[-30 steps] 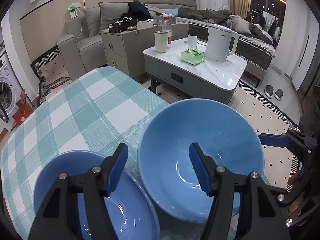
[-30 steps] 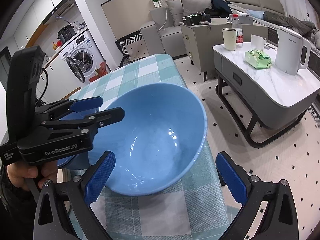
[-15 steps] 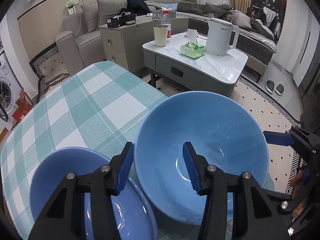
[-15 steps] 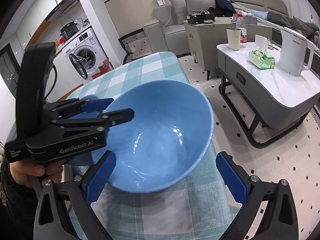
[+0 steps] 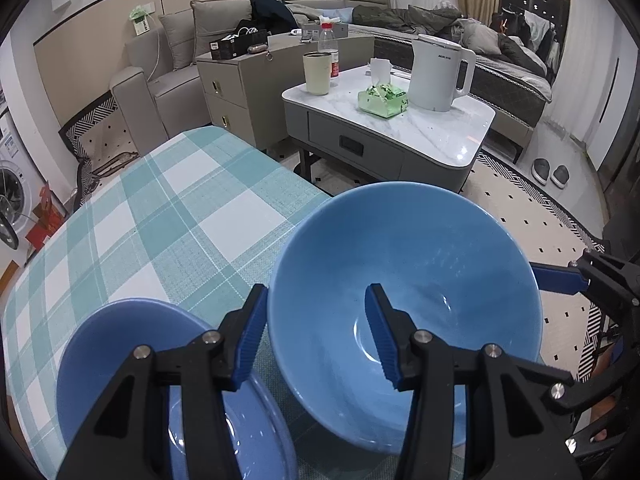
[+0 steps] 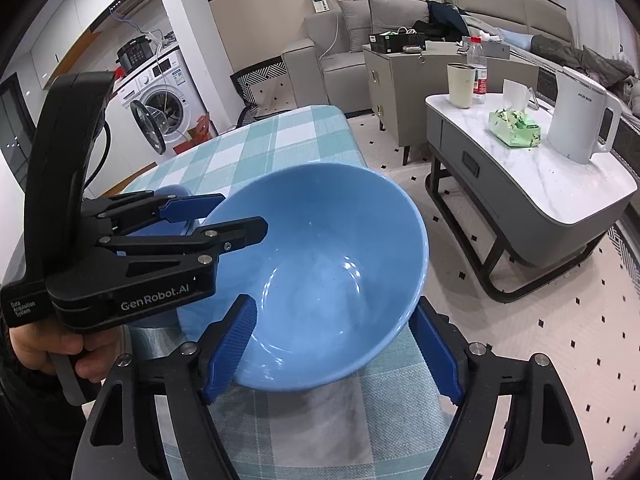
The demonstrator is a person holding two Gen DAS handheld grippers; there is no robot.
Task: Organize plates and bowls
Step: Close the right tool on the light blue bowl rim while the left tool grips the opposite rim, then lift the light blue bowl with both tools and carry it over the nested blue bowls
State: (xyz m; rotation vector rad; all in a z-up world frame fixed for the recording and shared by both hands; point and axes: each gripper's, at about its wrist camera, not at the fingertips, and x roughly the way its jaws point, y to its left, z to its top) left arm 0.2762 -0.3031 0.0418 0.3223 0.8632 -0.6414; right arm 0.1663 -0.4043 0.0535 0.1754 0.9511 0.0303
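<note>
A large blue bowl (image 5: 404, 280) is tilted near the right edge of the checked table. My left gripper (image 5: 316, 332) straddles its near rim, one finger outside and one inside; the jaws stand partly closed and I cannot tell if they pinch the rim. A second blue bowl (image 5: 120, 344) sits on the table under its left finger. In the right wrist view the large bowl (image 6: 332, 264) lies between the wide-open fingers of my right gripper (image 6: 340, 344). The left gripper (image 6: 208, 220) reaches onto the bowl's left rim there. The second bowl (image 6: 168, 196) shows mostly hidden behind it.
The table with the green-and-white checked cloth (image 5: 160, 216) ends just right of the bowl. Beyond stands a marble coffee table (image 5: 424, 132) with a white kettle (image 5: 436, 72), tissue pack, cup and bottle. A sofa and cabinet stand behind; a washing machine (image 6: 160, 104) is at the left.
The left gripper's jaws have narrowed around the large bowl's rim, and the bowl has tilted and risen a little. The right gripper has stayed wide open around it.
</note>
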